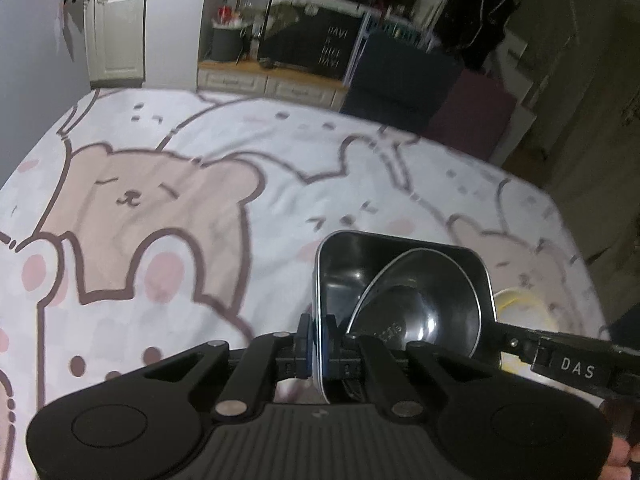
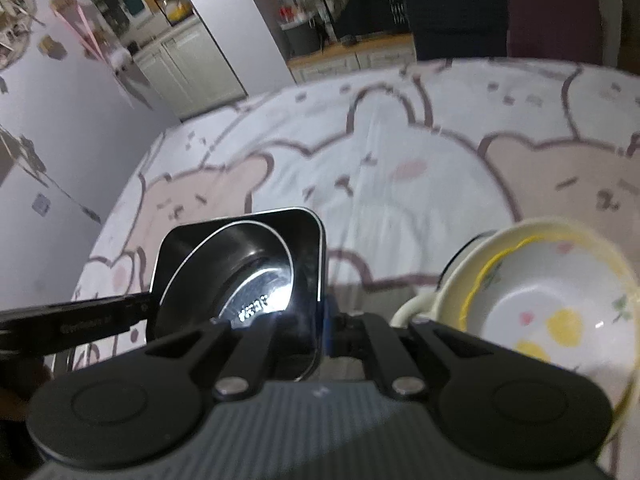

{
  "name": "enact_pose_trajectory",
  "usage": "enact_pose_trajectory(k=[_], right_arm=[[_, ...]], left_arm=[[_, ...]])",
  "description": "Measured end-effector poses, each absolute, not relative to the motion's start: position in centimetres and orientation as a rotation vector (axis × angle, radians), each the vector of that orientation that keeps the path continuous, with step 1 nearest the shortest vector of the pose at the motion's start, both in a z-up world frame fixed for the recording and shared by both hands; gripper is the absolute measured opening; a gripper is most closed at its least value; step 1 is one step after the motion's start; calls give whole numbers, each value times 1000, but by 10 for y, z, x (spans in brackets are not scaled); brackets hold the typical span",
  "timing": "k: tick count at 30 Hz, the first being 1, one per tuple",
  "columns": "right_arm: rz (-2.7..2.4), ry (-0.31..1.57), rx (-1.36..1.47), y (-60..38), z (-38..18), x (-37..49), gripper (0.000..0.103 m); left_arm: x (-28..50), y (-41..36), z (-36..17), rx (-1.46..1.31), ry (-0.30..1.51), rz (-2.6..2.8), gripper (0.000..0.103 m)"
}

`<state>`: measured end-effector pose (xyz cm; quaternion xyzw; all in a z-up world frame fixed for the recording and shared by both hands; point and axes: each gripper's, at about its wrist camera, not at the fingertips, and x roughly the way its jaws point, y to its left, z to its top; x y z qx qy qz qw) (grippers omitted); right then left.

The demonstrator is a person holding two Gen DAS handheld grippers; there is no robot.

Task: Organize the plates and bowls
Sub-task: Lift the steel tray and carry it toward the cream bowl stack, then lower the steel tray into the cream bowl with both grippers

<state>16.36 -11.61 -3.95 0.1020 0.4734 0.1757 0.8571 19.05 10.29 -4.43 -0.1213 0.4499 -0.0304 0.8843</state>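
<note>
A square steel dish (image 1: pixel 348 264) with a round steel bowl (image 1: pixel 420 308) inside it hangs above the bear-print tablecloth (image 1: pixel 160 200). My left gripper (image 1: pixel 318 344) is shut on the dish's left wall. My right gripper (image 1: pixel 502 336) pinches the opposite wall. In the right wrist view the same square dish (image 2: pixel 308 248) and round bowl (image 2: pixel 248 272) sit left of centre, with my right gripper (image 2: pixel 323 328) shut on the right wall and my left gripper (image 2: pixel 150 308) on the far side. A white floral bowl with a yellow rim (image 2: pixel 540 300) lies to the right on the cloth.
The floral bowl (image 1: pixel 520 304) rests on a cream dish (image 2: pixel 412 308) just right of the lifted steel dish. The table's far edge meets dark chairs (image 1: pixel 400 80) and a cabinet (image 1: pixel 116 32). A wall (image 2: pixel 60 140) runs along the left side.
</note>
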Motion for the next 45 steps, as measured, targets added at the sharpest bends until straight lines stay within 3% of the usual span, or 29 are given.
enact_pose_trajectory(k=[14,29,45], right_arm=[[297,872,227,-214,8,139,4],[154,919,228,-295,-12,126,4],[124,1039,209,-300,-45,148,4]], left_arm=[[187,16,-27,-279,877,-195,6],[211,-58,-60,-226,998,-294,6],[227,-68,-82,-209,1083,-282,6]])
